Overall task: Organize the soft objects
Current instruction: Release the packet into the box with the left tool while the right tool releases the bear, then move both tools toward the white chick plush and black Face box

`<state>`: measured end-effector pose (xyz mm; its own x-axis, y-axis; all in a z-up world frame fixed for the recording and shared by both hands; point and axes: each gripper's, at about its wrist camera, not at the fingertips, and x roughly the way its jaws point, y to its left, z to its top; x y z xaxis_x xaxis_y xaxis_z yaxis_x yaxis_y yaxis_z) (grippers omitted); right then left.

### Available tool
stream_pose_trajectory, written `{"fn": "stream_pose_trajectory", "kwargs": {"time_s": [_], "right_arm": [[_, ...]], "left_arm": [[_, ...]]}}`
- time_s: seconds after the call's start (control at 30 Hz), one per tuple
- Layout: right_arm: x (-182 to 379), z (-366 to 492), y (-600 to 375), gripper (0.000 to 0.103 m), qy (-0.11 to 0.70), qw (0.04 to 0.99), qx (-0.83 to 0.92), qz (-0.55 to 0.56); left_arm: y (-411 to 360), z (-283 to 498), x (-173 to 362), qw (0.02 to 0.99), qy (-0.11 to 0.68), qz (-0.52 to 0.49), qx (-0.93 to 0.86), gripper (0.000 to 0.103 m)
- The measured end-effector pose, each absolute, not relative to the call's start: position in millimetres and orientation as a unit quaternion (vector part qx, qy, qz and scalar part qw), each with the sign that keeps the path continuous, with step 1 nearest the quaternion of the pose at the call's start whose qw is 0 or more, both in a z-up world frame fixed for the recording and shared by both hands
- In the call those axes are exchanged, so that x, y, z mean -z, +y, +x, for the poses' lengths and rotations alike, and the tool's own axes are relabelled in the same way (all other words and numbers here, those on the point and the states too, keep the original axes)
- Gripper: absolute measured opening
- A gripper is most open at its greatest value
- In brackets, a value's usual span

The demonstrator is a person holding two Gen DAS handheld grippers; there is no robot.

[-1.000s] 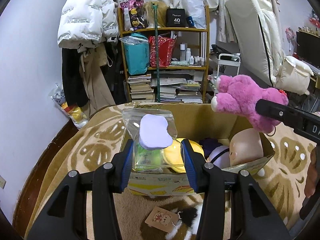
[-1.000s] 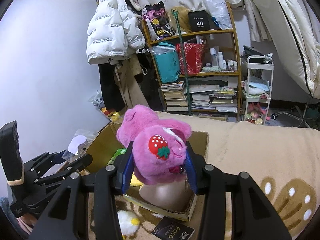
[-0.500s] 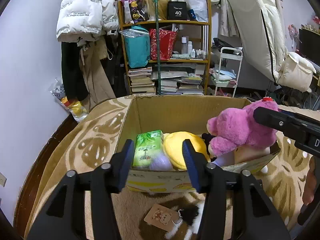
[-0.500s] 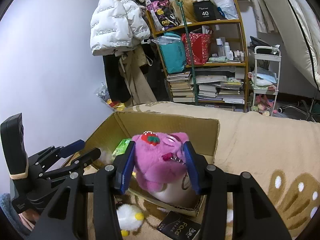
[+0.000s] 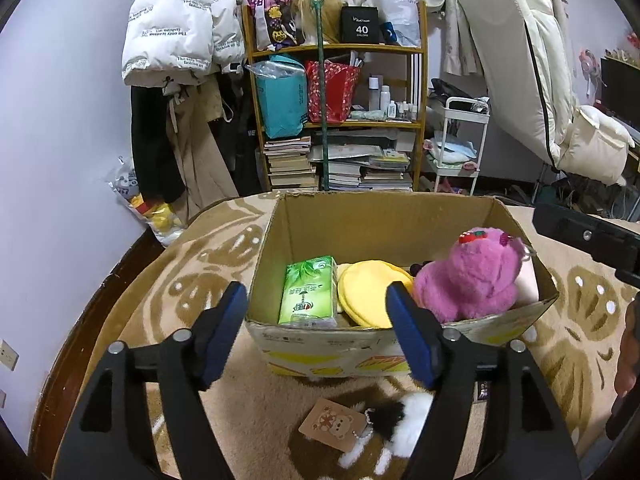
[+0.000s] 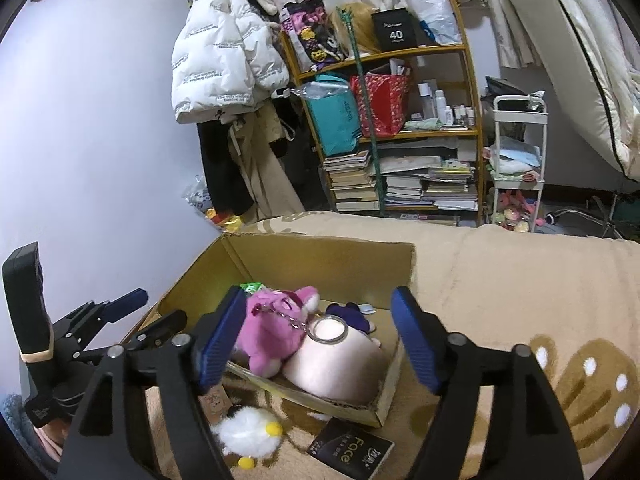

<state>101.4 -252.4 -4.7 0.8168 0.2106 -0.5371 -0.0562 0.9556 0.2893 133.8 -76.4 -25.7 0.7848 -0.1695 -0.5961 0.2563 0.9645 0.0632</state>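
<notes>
Both grippers, left (image 5: 316, 334) and right (image 6: 318, 334), hang wide apart with nothing between the fingers. Pink plush (image 5: 470, 276) sits in the box (image 5: 384, 220) beside a yellow cushion (image 5: 370, 292), tissue pack (image 5: 308, 290) and maybe a beige ball (image 6: 340, 368).

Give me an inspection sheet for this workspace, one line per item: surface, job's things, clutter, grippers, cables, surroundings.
Surface: beige patterned blanket under the cardboard box.
Job's things: pink plush, yellow cushion, green tissue pack and pale round plush lie in the box; white fluffy toy outside it.
Clutter: bear tag, black Face packet.
Grippers: left gripper and right gripper both open, holding nothing.
Cables: nothing seen.
Surroundings: bookshelf, white jacket, white cart.
</notes>
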Motion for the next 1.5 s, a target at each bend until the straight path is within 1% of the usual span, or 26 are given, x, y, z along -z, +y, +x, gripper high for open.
{"fn": "stream_pose_trajectory", "kwargs": {"time_s": [0.07, 0.2, 0.27, 0.43, 0.77, 0.97, 1.2, 1.5], "right_arm": [[3, 97, -255, 0.089, 0.293, 0.944, -0.065, 0.135], [-1, 89, -258, 0.095, 0.295, 0.944, -0.058, 0.135], [-2, 85, -258, 0.101, 0.296, 0.944, -0.053, 0.135], [-6, 73, -256, 0.103, 0.3, 0.944, -0.048, 0.125], [-15, 43, -247, 0.103, 0.307, 0.945, -0.034, 0.104], [-20, 32, -246, 0.103, 0.307, 0.946, -0.032, 0.099], [-21, 16, -240, 0.103, 0.316, 0.945, -0.031, 0.085], [-19, 20, -238, 0.103, 0.329, 0.941, -0.029, 0.078]], "left_arm": [[-76, 131, 23, 0.943, 0.305, 0.072, 0.113, 0.083], [-75, 125, 19, 0.942, 0.308, 0.077, 0.109, 0.091], [-72, 120, 17, 0.942, 0.311, 0.072, 0.106, 0.093], [-63, 107, 10, 0.942, 0.315, 0.059, 0.103, 0.095], [-59, 74, 1, 0.938, 0.326, 0.064, 0.103, 0.096], [-60, 56, -7, 0.939, 0.319, 0.074, 0.101, 0.096], [-57, 45, -5, 0.933, 0.338, 0.072, 0.101, 0.096], [-55, 46, 3, 0.927, 0.354, 0.073, 0.1, 0.096]]}}
